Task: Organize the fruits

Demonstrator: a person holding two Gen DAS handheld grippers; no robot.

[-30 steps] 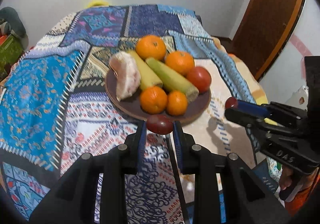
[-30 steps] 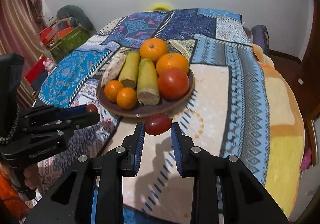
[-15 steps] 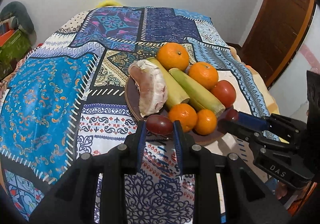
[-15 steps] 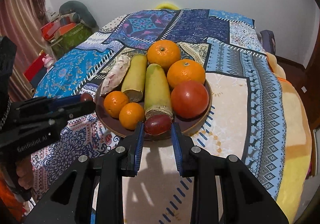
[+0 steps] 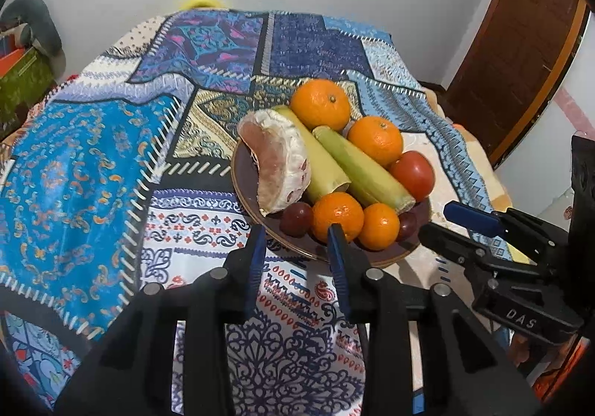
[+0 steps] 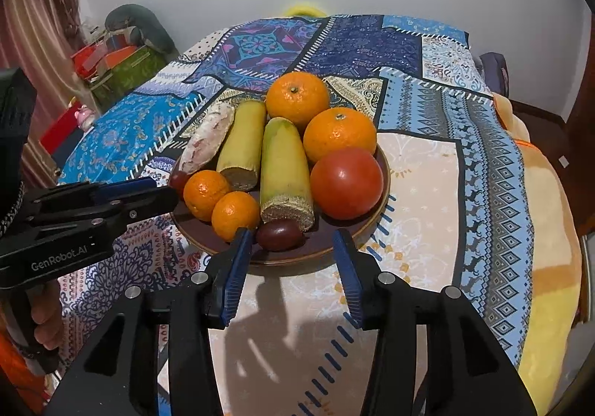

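Left gripper (image 5: 297,234): black plastic arms, ribbed blue pads, jaws just been opening — parted now, nothing pressed between them. The dark red fruit (image 5: 296,219) it faces, glossy and oval, lies on the plate (image 5: 241,178) beyond the fingertips, tucked against the pomelo wedge (image 5: 277,163) and a small orange.

Plate is a round dark brown dish with a low rim, sitting on a patchwork quilt (image 5: 93,170) — printed cotton look, blue, navy and cream panels with white stitch marks.

Contents, left to right in the right wrist view:
- 1 peeled pomelo wedge, pale pink, pithy and matte
- 2 sugarcane-like stalk pieces (image 6: 284,170), yellow-green and cylindrical, with fibrous cut ends
- 4 oranges: two small ones (image 6: 234,215) at the front, two larger dimpled ones (image 6: 297,100) at the back
- 1 tomato (image 6: 346,183), smooth, red, round
- 2 dark red fruits, one at each front corner of the pile

Right gripper (image 6: 292,243): same build, jaws likewise just been opening, now released. The second dark red fruit (image 6: 279,234) sits on the plate's front rim area between the spread pads, touching neither, below a stalk's cut end.

A hand (image 6: 44,323) grips the left tool's handle at the far left edge of the right wrist view.
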